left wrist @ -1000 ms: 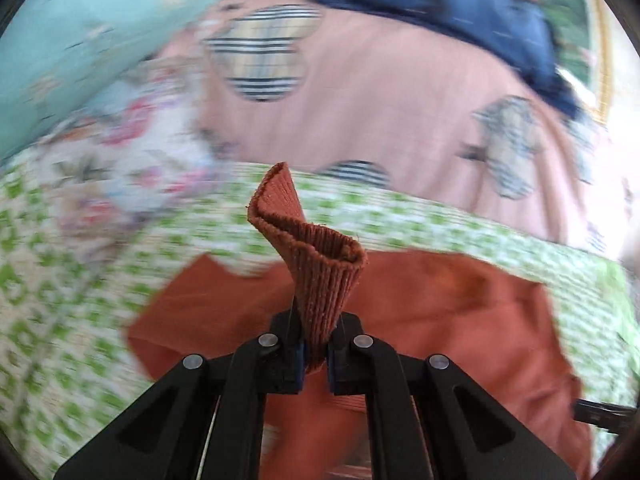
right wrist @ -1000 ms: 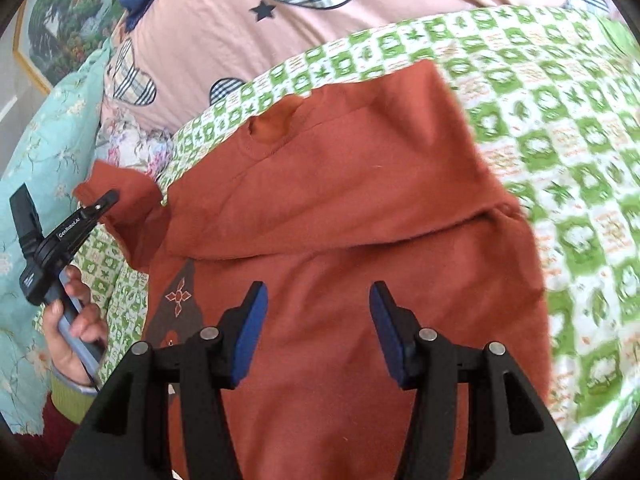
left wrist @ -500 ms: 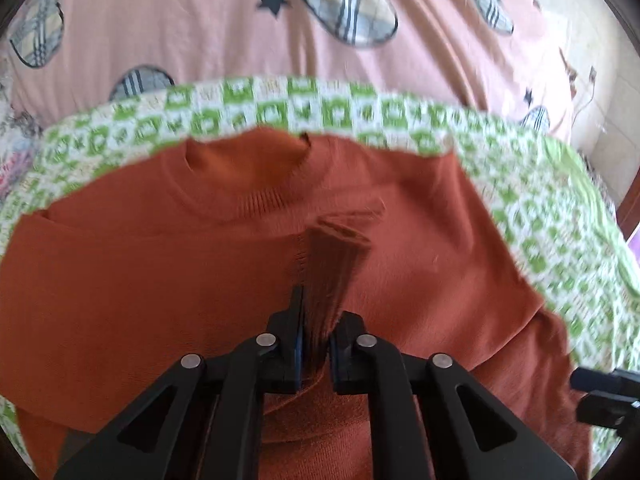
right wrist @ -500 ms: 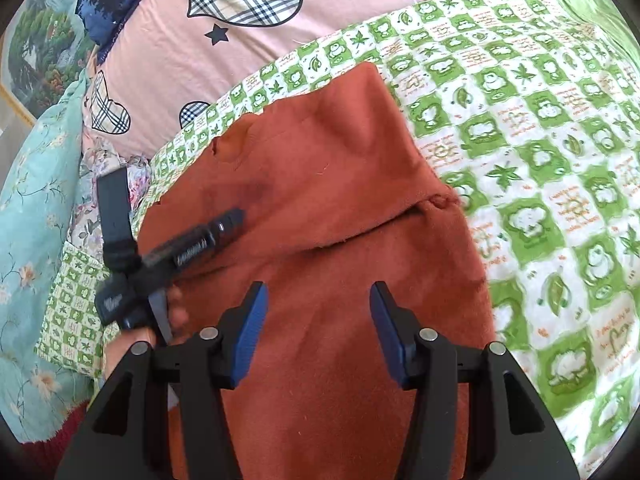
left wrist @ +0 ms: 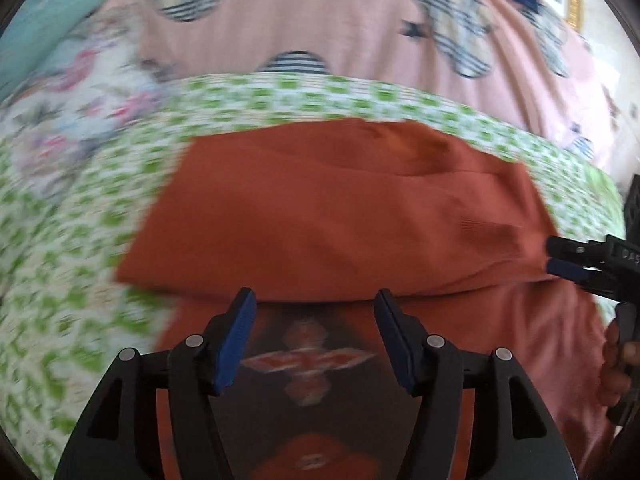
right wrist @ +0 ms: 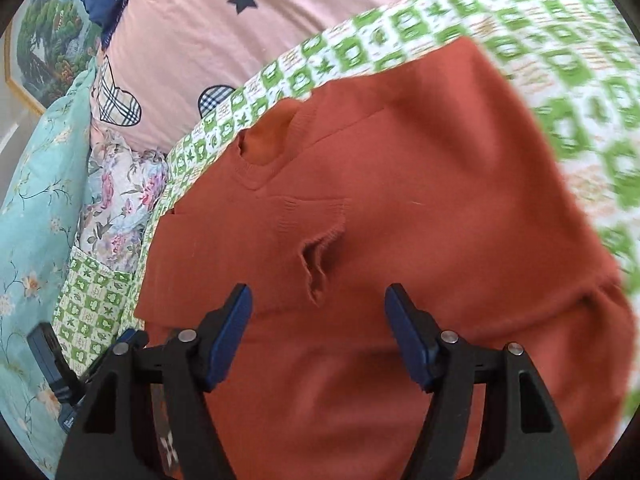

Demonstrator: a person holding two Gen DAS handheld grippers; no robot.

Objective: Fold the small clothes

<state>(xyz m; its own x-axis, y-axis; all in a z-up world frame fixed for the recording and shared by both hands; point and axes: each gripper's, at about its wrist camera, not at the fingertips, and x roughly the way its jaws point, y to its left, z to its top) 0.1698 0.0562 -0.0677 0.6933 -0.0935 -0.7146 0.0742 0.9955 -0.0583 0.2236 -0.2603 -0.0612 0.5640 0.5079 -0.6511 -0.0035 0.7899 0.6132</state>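
Observation:
A rust-orange knit sweater (left wrist: 340,208) lies on the green-checked bedspread (left wrist: 80,240), both sleeves folded across its chest. In the right wrist view the sweater (right wrist: 420,220) shows its neckline (right wrist: 264,148) and the left sleeve's ribbed cuff (right wrist: 320,252) lying on the chest. My left gripper (left wrist: 312,320) is open and empty just above the sweater's lower front. My right gripper (right wrist: 318,312) is open and empty above the sweater's middle; it also shows at the right edge of the left wrist view (left wrist: 568,260).
A pink quilt with plaid hearts (right wrist: 240,40) lies behind the sweater. A floral cloth (right wrist: 120,200) and a teal pillow (right wrist: 36,200) lie to the left. A framed picture (right wrist: 44,44) hangs behind.
My left gripper carried the sleeve cuff over the chest, let it go and drew back toward the hem. The right gripper stayed open over the sweater.

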